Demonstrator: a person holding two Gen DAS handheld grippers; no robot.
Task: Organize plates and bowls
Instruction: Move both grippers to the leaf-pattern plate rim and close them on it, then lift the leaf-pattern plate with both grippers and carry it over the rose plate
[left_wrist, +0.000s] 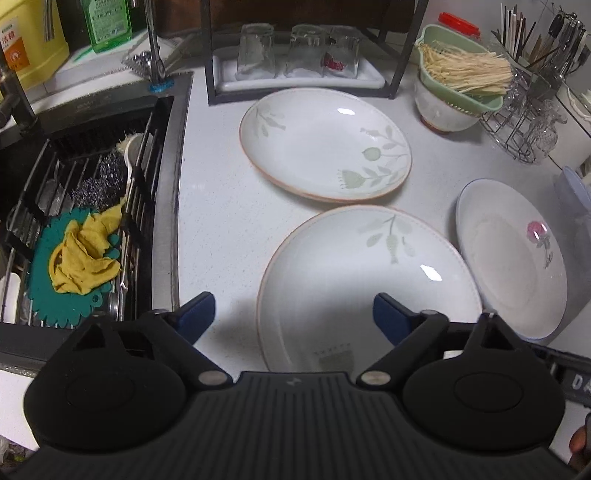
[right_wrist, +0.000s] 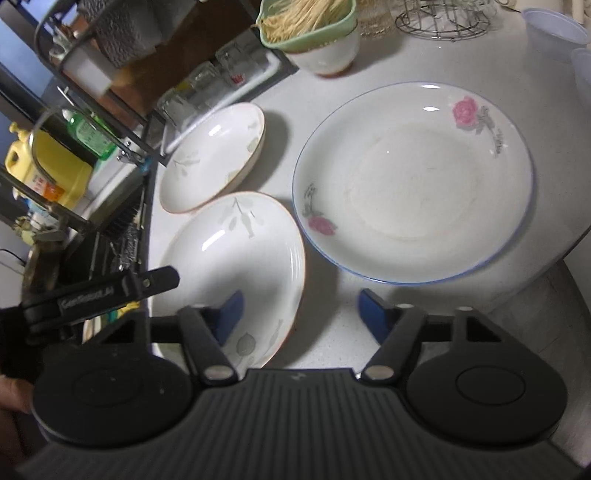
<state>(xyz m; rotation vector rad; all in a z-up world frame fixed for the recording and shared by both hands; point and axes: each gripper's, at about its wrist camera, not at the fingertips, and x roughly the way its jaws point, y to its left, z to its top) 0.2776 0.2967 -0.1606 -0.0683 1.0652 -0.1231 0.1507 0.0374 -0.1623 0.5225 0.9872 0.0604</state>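
Three plates lie on the white counter. A leaf-patterned plate sits at the back, a second leaf-patterned plate lies in front of it, and a rose-patterned plate with a blue rim lies to the right. My left gripper is open, above the near plate's left rim. In the right wrist view the near leaf plate, the far leaf plate and the rose plate all show. My right gripper is open over the near leaf plate's right rim. The left gripper's body shows at the left.
A sink with a rack, a yellow cloth and scrubbers lies left. A black rack with upturned glasses stands at the back. A green strainer of noodles on a white bowl, a wire cutlery rack and plastic cups stand right.
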